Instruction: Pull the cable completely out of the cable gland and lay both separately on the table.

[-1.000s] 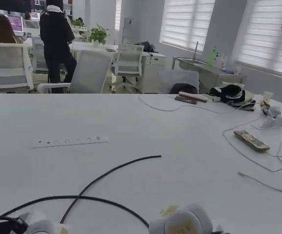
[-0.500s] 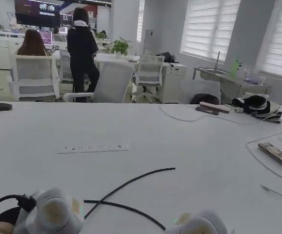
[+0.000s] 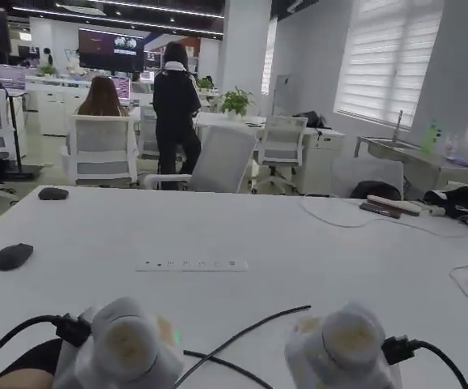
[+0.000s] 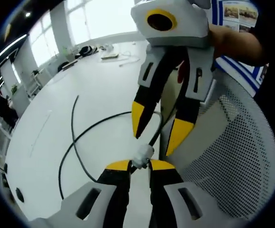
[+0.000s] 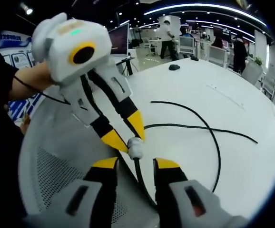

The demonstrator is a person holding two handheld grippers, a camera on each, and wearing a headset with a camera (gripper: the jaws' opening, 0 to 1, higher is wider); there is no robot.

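1. Pinching the white gland [image 4: 142, 154] tight, the left gripper [image 4: 140, 165] holds it up off the table [image 3: 299, 235].
2. Right gripper [image 5: 136, 164] is wide open, with the black cable [image 5: 140, 176] running between its jaws into the gland.
3. Head view catches the cable's loose end lying on the table.

Count from where I stand: 2 grippers, left [image 4: 140, 165] and right [image 5: 136, 164]. 1 black cable [image 5: 206, 127], 1 white cable gland [image 4: 142, 154]. On the table [image 3: 339, 243]: 2 dark mice, one at 9 o'clock [image 3: 14, 256], one at 10 [image 3: 53, 193], plus 1 socket strip [image 3: 191, 264] at 12. Background at 11: 2 people, one seated [image 3: 100, 96], one standing [image 3: 176, 105]. 1 potted plant [image 3: 236, 101] at 12 (chairs overlap too much for a firm number).
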